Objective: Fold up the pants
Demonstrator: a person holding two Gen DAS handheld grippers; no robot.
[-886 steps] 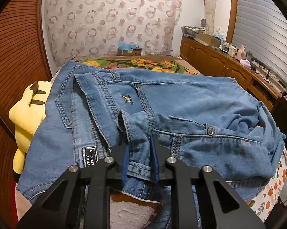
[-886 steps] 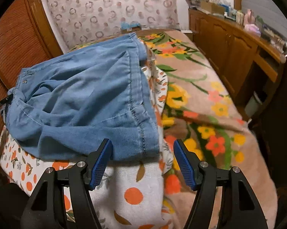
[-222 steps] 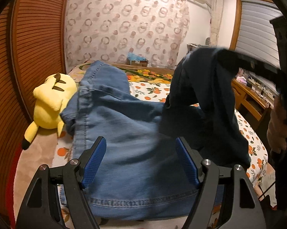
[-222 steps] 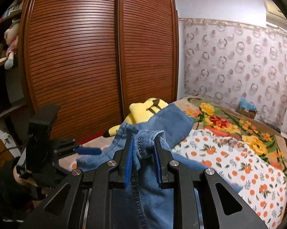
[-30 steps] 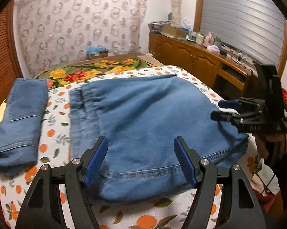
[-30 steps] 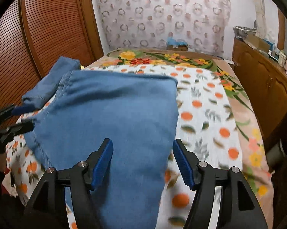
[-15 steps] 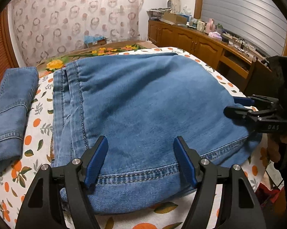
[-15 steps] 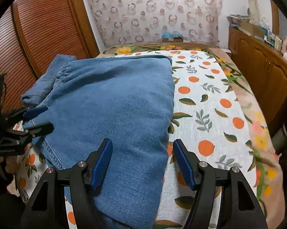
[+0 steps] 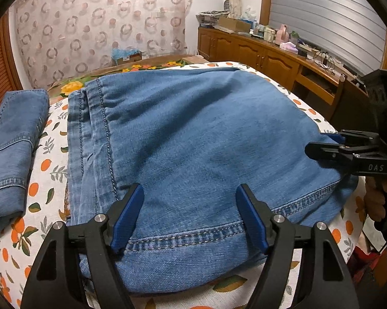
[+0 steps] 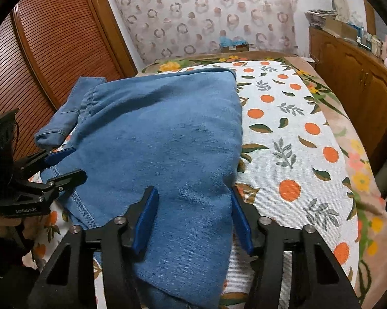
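Blue denim pants [image 9: 193,134] lie spread flat on the bed, the stitched hem edge nearest my left gripper; they also show in the right wrist view [image 10: 167,139]. My left gripper [image 9: 189,216] is open, its blue pads straddling the hem edge. My right gripper [image 10: 193,213] is open over the near right edge of the denim; it shows at the right of the left wrist view [image 9: 330,144]. The left gripper also shows at the left of the right wrist view [image 10: 62,164].
A folded pair of jeans [image 9: 13,139] lies to the left on the orange-print sheet [image 10: 296,139]. Wooden cabinets [image 9: 265,56] with clutter run along the right wall. A slatted wooden wardrobe [image 10: 46,59] stands left. A patterned curtain [image 9: 98,25] hangs behind.
Both grippers have moved closer and lower onto the near edge of the pants. Both stay open. The denim has settled flat.
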